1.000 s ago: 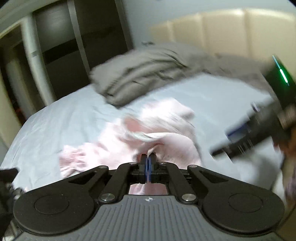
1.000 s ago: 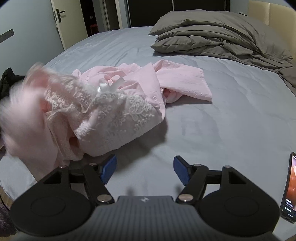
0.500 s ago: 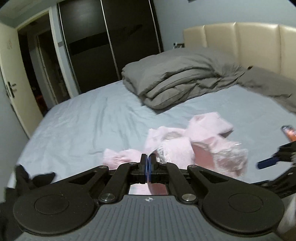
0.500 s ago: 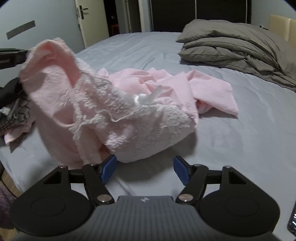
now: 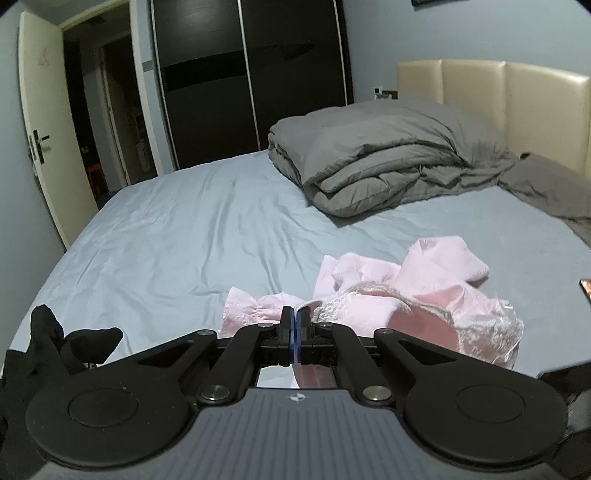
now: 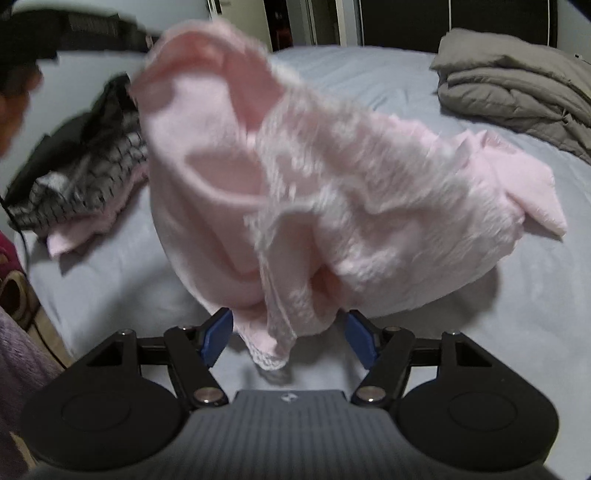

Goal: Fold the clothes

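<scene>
A pink garment (image 5: 417,306) with white lace trim lies crumpled on the light blue bed sheet (image 5: 177,236). My left gripper (image 5: 295,326) is shut on one edge of it and holds that edge up. In the right wrist view the same pink garment (image 6: 332,192) hangs lifted and blurred, its lace hem dangling between my right gripper's blue pads (image 6: 216,336). My right gripper (image 6: 286,336) is open and is not closed on the cloth. The left gripper's body (image 6: 81,26) shows at the top left, holding the raised corner.
A folded grey duvet (image 5: 388,166) lies near the cream headboard (image 5: 517,107). A dark patterned pile of clothes (image 6: 85,166) sits at the bed's edge, also seen as black cloth (image 5: 55,343). A phone (image 5: 585,288) lies at the right. Dark wardrobe doors and an open door stand behind.
The left gripper has lifted the pink garment's edge higher and swung its view across the room. The right gripper has come closer, so the hanging cloth now dangles between its open fingers.
</scene>
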The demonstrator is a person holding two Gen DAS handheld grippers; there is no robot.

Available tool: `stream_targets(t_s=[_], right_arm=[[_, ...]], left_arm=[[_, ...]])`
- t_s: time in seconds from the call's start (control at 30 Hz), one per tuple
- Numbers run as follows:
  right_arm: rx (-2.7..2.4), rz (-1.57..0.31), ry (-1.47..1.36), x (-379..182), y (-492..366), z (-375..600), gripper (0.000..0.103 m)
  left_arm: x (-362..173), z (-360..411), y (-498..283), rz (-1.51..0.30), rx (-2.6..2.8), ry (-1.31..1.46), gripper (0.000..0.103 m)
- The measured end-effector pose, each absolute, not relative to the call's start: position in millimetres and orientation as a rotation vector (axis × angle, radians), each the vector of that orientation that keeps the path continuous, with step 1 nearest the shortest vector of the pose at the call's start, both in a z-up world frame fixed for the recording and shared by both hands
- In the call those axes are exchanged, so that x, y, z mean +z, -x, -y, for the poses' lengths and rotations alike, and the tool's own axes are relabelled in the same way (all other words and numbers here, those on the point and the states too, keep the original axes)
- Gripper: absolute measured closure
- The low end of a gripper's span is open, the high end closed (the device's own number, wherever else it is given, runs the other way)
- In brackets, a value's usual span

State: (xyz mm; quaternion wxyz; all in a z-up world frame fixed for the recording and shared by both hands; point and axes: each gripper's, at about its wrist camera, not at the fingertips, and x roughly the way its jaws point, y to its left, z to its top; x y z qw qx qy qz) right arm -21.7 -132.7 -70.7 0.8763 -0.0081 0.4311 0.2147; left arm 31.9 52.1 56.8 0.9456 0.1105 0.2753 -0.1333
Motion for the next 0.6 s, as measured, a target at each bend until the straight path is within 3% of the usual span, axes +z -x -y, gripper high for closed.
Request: stream_targets(t_s=[0.1,0.17,0.2,0.33,0.6], right_arm=[[0.413,-0.929,0.017,-84.0,15.4,129.8,0.048],[0.396,-0.957,-0.019,-91.3,7.7,132.4,0.071],[0.385,-0.966,-0.024,-91.7,5.3,134.3,0.088],[0.327,-0.943,-0.015,-80.4,5.3,147.8,0.092],[0.156,-0.724,-0.026,-21.4,35.0,200.5,0.098]], left_arm=[[59.2,-55.9,-30.3,-0.551,-0.263,-0.203,0.103],[60.9,-58.5,-29.3,-0.545,-0.257,-0.188,0.103],[61.7,-59.8,-28.7,-0.542,-0.254,-0.181,0.103],[66.6,-64.9,-24.6,-0.524,-0.239,-0.156,0.103],[92.2,-58.7,8.5,-0.426,-0.227,-0.157,0.103]])
